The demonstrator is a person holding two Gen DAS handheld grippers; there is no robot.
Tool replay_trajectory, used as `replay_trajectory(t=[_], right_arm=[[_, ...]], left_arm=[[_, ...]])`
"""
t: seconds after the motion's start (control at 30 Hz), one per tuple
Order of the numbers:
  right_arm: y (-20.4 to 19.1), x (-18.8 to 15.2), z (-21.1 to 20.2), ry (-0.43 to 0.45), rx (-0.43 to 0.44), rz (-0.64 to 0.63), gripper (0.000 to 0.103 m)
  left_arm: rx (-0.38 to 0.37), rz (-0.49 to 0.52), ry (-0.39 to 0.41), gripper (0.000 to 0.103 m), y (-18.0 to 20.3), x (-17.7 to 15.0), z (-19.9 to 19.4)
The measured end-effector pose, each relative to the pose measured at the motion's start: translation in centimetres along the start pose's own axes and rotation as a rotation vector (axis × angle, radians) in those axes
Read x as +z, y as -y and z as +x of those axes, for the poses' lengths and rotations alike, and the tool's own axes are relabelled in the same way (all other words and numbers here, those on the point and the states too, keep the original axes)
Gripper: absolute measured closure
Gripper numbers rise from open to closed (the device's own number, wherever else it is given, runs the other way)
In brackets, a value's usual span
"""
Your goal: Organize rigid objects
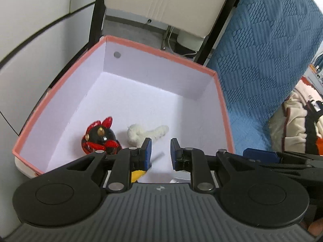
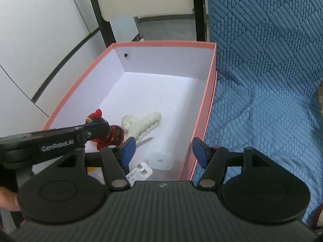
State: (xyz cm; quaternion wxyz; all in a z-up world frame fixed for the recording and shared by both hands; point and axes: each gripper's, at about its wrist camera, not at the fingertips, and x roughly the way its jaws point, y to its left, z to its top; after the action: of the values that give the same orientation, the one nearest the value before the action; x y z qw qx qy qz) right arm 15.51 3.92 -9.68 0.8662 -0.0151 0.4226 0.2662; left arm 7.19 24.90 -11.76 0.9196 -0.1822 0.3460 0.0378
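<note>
A pink box (image 1: 161,52) with a white inside holds a red and black toy figure (image 1: 100,139) and a white fluffy clip (image 1: 146,132). My left gripper (image 1: 161,150) hangs over the box's near end. Its jaws stand a little apart, with nothing between them. A thin grey stick (image 1: 158,157) lies just below it. My right gripper (image 2: 164,149) is open over the box's (image 2: 208,104) near right corner, above a white charger block (image 2: 161,159) and a labelled white plug (image 2: 139,174). The toy (image 2: 113,134) and the clip (image 2: 141,125) lie further in.
A blue quilted cover (image 2: 262,80) spreads to the right of the box. A black-framed chair (image 1: 153,0) stands behind it, and pale wall panels (image 1: 40,20) run along the left. A cream garment (image 1: 294,121) lies at far right. Something yellow (image 1: 138,174) shows under the left fingers.
</note>
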Motion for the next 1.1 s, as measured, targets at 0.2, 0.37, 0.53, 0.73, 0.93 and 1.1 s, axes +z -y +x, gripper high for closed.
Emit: replay_trajectory(t=[0.2,0.37,0.53,0.73,0.93,1.1], right_arm=[[-0.1,1.4,-4.6,0.090,0.016,0.005,0.039],[-0.3,1.6,-9.0,0.160,0.031,-0.009,0.039],[-0.5,1.2,-12.4,0.199,0.038,-0.027,0.039],[-0.7,-0.1,-15.7,0.239,0.047,-0.036,0.039],[-0.7,-1.8,-17.6,0.264,0.055,-0.041,0.039],[-0.6,-3.2,-17.9,0.258,0.049,-0.027,0.039]], left_arm=[[-0.015,0.036,0.035,0.080,1.2,1.3,-4.0],[-0.030,0.070,0.083,0.080,2.4,1.8,-8.0],[-0.028,0.077,0.125,0.080,3.4,1.7,-11.7],[-0.044,0.068,0.161,0.072,4.0,0.6,-15.0],[-0.055,0.072,0.183,0.057,4.3,-0.6,-17.2],[-0.052,0.086,0.191,0.045,4.8,-2.0,-18.5]])
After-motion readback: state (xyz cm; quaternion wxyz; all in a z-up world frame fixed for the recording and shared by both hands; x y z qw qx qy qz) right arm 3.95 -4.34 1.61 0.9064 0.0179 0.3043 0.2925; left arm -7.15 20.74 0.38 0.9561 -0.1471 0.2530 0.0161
